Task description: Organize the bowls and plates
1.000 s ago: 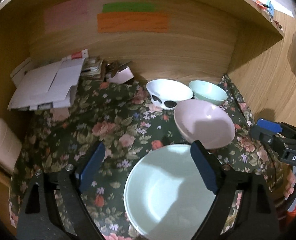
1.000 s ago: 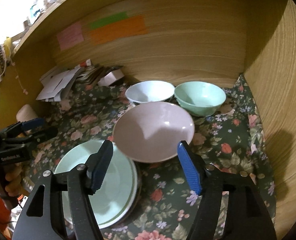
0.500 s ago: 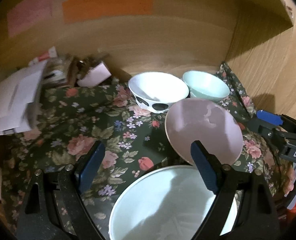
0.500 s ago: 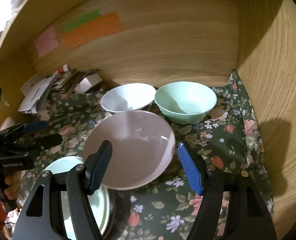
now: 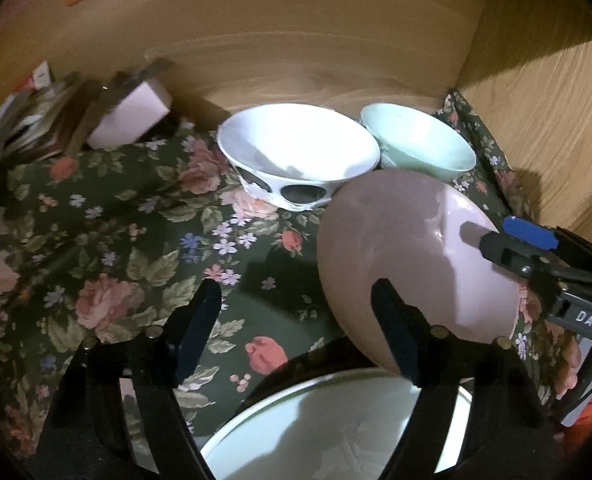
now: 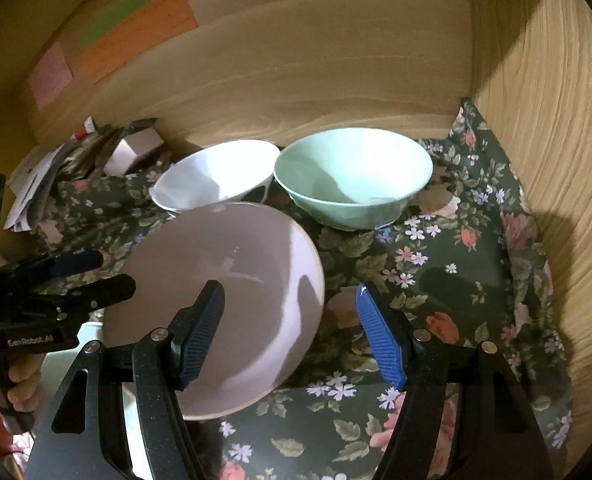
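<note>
Two hand-held claws close in on a shallow pale pink bowl (image 6: pixel 219 300) standing on the table's dark green floral cloth (image 6: pixel 456 264), inside a wooden alcove; the step in hand appears to be taking up this bowl so it can be stacked or set in order. The right claw (image 6: pixel 289 332) straddles the pink bowl's near right rim, one blue pad over the bowl's inside and the other outside over the cloth, jaws apart and not visibly pressing. The left claw (image 5: pixel 296 328) has just been narrowing its jaws, yet they stand apart over bare cloth, its right finger in front of the pink bowl's left wall; contact cannot be told. Behind stand a white bowl with black oval markings (image 5: pixel 296 156) and a mint green bowl (image 6: pixel 352 176), side by side. A pale green round plate (image 5: pixel 328 428) lies nearest the left claw. The next move likely calls for pinching the rim squarely before lifting.
</note>
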Demonstrator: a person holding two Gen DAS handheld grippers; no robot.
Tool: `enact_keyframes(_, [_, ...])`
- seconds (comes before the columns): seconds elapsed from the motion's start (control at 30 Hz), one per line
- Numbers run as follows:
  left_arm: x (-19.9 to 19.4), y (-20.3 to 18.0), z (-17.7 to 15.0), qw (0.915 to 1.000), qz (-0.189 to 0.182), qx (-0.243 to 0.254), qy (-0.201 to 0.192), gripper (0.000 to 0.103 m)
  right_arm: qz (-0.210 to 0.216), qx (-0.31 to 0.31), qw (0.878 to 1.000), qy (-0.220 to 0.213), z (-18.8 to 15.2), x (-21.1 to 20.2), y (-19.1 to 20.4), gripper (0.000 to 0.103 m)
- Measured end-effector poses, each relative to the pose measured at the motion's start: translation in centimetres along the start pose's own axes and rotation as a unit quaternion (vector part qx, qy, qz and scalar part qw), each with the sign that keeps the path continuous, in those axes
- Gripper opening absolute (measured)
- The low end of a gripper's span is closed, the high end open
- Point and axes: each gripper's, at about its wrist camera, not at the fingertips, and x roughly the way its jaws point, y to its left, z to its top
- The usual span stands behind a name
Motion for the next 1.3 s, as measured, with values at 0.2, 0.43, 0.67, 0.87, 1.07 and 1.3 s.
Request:
enact_keyframes(0.2, [1.4, -0.3, 0.2, 0.9997, -0.015, 0.003, 0.017, 0.052, 0.013, 0.008, 1.0, 0.018, -0.2, 1.3, -0.4, 0.049])
enact_keyframes(0.43, [2.5, -0.9, 0.2, 0.999, -0.031, 0.008, 0.033, 0.037, 0.026, 0.017, 0.999, 0.033, -0.6, 2.1, -0.5, 0.034])
enact_keyframes(0.67, [3.1, -1.7, 0.2, 0.9978, -0.048, 0.019, 0.042, 0.022, 0.033, 0.02, 0.998, 0.048, -1.1, 2.8, -0.7, 0.022])
enact_keyframes(0.87, [3.3, -1.9, 0.3, 0.998, -0.043, 0.023, 0.041, 0.02, 0.026, 0.017, 0.998, 0.047, -1.0, 2.6, -0.5, 0.021])
enact_keyframes(1.07, [2.9, -1.9, 0.5, 0.9977, -0.051, 0.019, 0.04, 0.02, 0.028, 0.023, 0.998, 0.047, -1.0, 2.0, -0.5, 0.021])
enact_keyframes(1.3, [1.2, -2.5, 0.4, 0.9978, -0.055, 0.027, 0.024, 0.02, 0.022, 0.023, 0.999, 0.035, -0.8, 0.6, -0.4, 0.021])
